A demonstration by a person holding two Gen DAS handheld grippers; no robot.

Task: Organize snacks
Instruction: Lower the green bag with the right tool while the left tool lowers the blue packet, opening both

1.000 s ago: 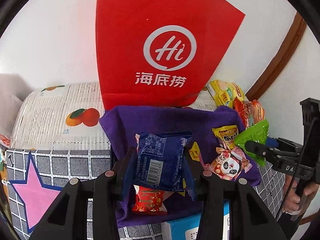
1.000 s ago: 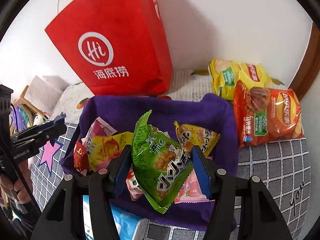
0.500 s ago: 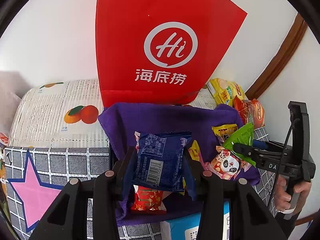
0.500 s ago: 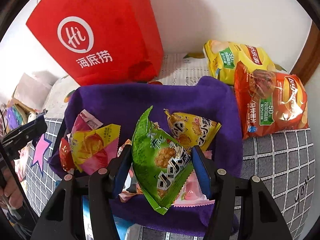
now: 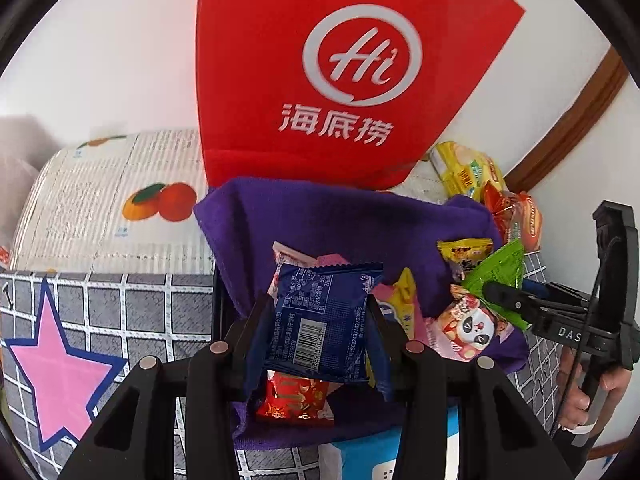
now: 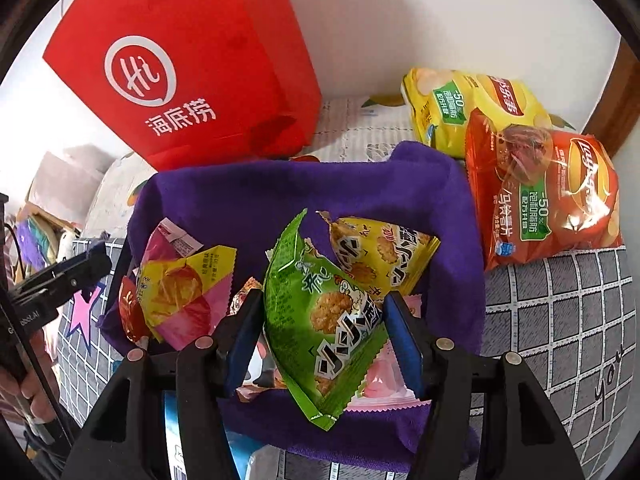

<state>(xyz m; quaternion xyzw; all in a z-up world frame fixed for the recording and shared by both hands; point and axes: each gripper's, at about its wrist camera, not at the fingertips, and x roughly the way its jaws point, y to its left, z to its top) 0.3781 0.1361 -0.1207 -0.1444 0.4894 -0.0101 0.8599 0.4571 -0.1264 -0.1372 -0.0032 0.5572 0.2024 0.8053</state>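
The left claw (image 5: 318, 320) is pinching a blue snack packet (image 5: 322, 320) by its two side edges, holding it upright over the purple-lined basket (image 5: 280, 216), with a small red packet (image 5: 296, 398) lying just below it in the basket. The right claw (image 6: 324, 332) has a green rice-cracker packet (image 6: 320, 320) between its pads; its jaws have just been opening a little, and the packet hangs low over the same basket, so I judge this to be the release of a snack into it. Behind the green packet in the basket lies a yellow cracker packet (image 6: 380, 252); towards the basket's left side sits a yellow-and-pink packet (image 6: 180, 296). Beyond the basket's far rim stands a red paper bag (image 6: 180, 68); off its right corner lie two crisp bags (image 6: 540, 192), not yet collected. The next move calls for spreading the right pads fully, then lifting clear without snagging the foil.
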